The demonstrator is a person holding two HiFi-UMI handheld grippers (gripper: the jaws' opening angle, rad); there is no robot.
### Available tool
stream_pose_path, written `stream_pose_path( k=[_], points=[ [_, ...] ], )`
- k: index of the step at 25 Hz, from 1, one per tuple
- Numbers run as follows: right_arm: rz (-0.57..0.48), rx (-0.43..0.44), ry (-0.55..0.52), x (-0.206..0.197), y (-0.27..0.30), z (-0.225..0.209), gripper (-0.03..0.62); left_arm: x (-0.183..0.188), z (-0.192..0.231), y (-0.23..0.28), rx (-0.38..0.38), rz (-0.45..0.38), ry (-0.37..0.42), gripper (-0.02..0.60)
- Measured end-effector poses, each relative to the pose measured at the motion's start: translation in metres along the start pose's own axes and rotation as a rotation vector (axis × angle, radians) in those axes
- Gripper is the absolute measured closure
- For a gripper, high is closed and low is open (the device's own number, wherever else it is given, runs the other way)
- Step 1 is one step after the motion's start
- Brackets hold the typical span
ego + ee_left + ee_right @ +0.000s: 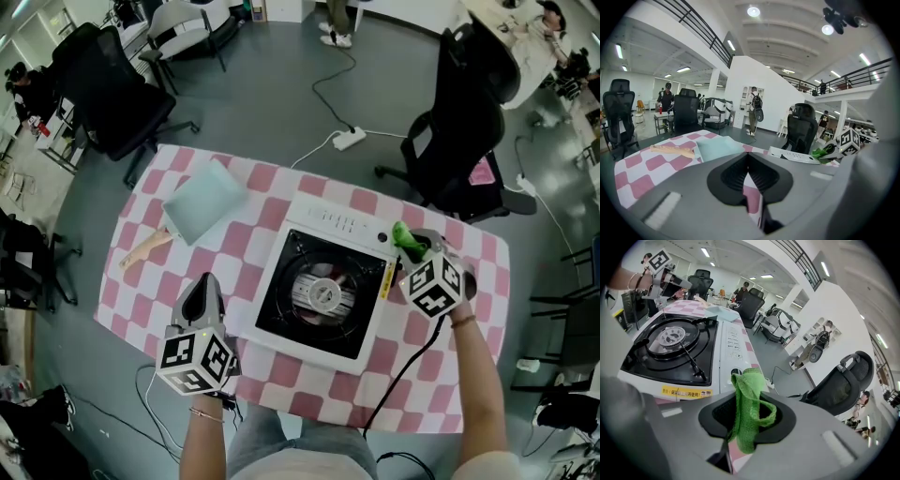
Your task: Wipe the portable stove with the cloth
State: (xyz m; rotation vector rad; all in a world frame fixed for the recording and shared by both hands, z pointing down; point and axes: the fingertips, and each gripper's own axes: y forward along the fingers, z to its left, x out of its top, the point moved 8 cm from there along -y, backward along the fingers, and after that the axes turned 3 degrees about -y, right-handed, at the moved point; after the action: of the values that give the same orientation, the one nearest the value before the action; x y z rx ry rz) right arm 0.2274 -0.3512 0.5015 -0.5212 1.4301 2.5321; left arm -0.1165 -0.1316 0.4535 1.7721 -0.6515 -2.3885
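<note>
The white portable stove (pixel 319 295) with its black burner top sits in the middle of the pink-checked table (pixel 141 281). My right gripper (pixel 412 246) hovers over the stove's right back corner, by the control strip, and is shut on a green cloth (pixel 749 408) that hangs bunched between the jaws. In the right gripper view the stove (pixel 670 345) lies to the left, just ahead of the jaws. My left gripper (pixel 204 286) is shut with nothing in it, and it hovers off the stove's left front side over the table.
A light blue folded cloth (pixel 204 202) and a wooden utensil (pixel 145 248) lie on the table's far left part. Black office chairs (pixel 459 141) stand behind the table, and another chair (pixel 112 89) at far left. A power strip (pixel 349 139) lies on the floor.
</note>
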Motion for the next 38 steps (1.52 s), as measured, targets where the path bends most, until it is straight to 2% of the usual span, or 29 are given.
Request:
stream_pose_path(
  k=[38],
  points=[
    [0.031, 0.086, -0.022, -0.001, -0.016, 0.026, 0.500, 0.014, 0.004, -0.001, -0.033, -0.005, 0.012, 0.581]
  ],
)
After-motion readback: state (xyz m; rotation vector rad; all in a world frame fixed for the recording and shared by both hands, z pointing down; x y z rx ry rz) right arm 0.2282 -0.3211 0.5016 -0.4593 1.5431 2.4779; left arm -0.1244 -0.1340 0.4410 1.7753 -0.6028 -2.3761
